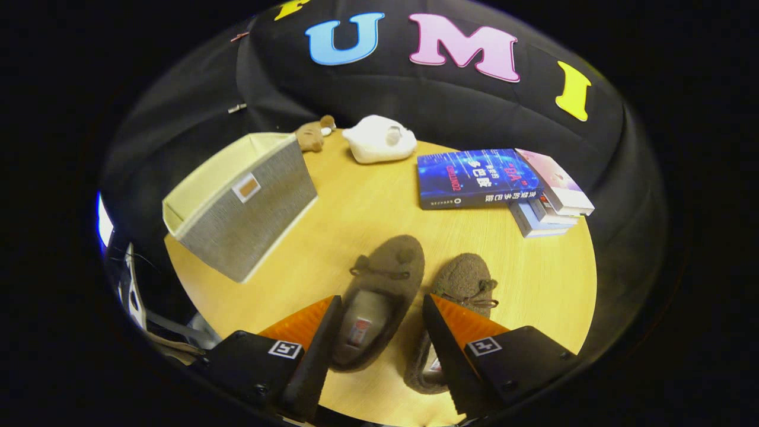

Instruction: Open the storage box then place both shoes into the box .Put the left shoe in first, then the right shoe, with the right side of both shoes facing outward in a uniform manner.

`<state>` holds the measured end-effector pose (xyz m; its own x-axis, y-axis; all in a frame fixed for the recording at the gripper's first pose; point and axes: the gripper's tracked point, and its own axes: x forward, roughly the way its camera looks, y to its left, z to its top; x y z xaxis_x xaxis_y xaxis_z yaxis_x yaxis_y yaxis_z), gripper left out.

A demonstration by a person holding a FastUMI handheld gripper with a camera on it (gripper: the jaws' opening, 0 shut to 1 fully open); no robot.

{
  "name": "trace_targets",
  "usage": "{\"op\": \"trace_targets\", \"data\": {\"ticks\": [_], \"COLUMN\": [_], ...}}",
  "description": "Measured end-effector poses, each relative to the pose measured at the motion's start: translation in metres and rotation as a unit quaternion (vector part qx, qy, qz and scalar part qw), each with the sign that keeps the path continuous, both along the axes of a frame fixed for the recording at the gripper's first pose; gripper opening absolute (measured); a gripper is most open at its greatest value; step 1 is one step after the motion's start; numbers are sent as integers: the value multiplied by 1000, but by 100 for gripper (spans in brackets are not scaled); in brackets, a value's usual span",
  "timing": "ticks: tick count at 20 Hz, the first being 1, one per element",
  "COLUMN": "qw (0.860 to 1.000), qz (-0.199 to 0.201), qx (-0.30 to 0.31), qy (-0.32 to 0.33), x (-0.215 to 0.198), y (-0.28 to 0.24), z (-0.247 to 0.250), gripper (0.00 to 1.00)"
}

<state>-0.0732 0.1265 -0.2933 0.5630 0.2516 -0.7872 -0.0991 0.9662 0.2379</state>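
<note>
The gripper (379, 308) hangs above a round wooden table (356, 213) with its two orange-faced fingers (308, 323) spread wide and holding nothing. Between them lies the left shoe (379, 296), a brown fuzzy slipper with a small bow on top, its toe pointing away from the fingers and its opening facing up. Neither finger presses on it; whether they touch its sides cannot be told. The right shoe (456, 296) sits just beside the first, its toe and bow showing past the right finger while its heel end is partly hidden under that finger.

The storage box (249, 207), a grey fabric bin with a cream lining and a small tab on its front, stands on the table well ahead of the left finger. Its top is open, and the part of the inside that shows holds nothing; the bottom is out of sight.

Behind the box, near the far rim of the table, a small brown teddy bear (312, 135) lies next to a white plush toy (379, 139). Ahead of the right finger, a blue book (474, 177) rests beside a short stack of books (548, 198), touching it.
</note>
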Motion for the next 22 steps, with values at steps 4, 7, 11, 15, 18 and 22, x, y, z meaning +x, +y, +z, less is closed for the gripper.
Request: {"op": "trace_targets", "data": {"ticks": [4, 7, 11, 15, 18, 22], "qw": [999, 998, 996, 993, 991, 991], "qz": [-6, -37, -62, -84, -101, -117], "qx": [-28, -42, -57, -81, -74, -54], "qy": [25, 26, 28, 37, 47, 40], "x": [5, 16, 31, 38, 38, 32], "y": [6, 4, 2, -9, -11, -9], "z": [-44, -57, -72, -84, -84, -62], "gripper": [79, 73, 62, 38, 6, 6]}}
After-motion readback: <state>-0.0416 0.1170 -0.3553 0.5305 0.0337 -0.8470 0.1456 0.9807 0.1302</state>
